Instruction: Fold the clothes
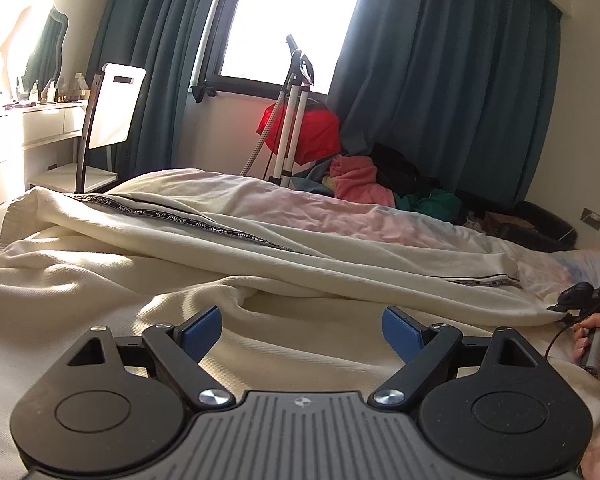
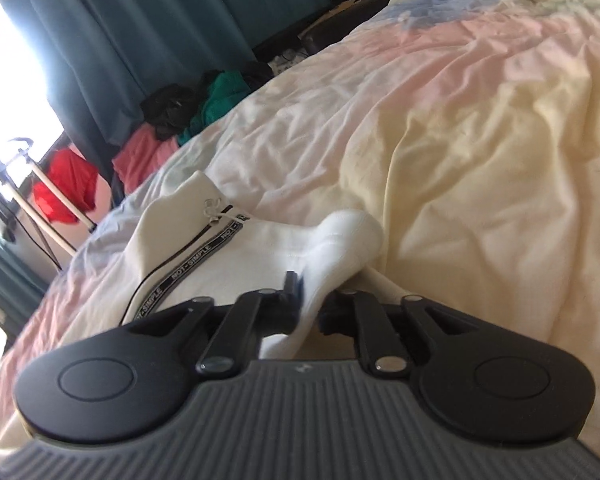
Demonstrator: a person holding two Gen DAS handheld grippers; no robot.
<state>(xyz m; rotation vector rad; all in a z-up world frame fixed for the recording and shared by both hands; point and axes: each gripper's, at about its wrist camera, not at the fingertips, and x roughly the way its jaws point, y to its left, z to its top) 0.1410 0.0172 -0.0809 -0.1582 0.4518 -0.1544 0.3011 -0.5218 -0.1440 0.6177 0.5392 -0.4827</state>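
Note:
A cream garment with a black "NOT-SIMPLE" tape stripe lies spread and wrinkled across the bed. My left gripper is open with blue pads, low over the near part of the cloth, holding nothing. My right gripper is shut on a bunched edge of the same cream garment, pinched between its jaws. In the left wrist view the right gripper shows at the far right edge, gripping the garment's corner, with the person's hand below it.
The bed has a pastel sheet. A pile of red, pink, green and black clothes lies beyond the bed by teal curtains. A garment steamer stand, a chair and a white dresser stand at left.

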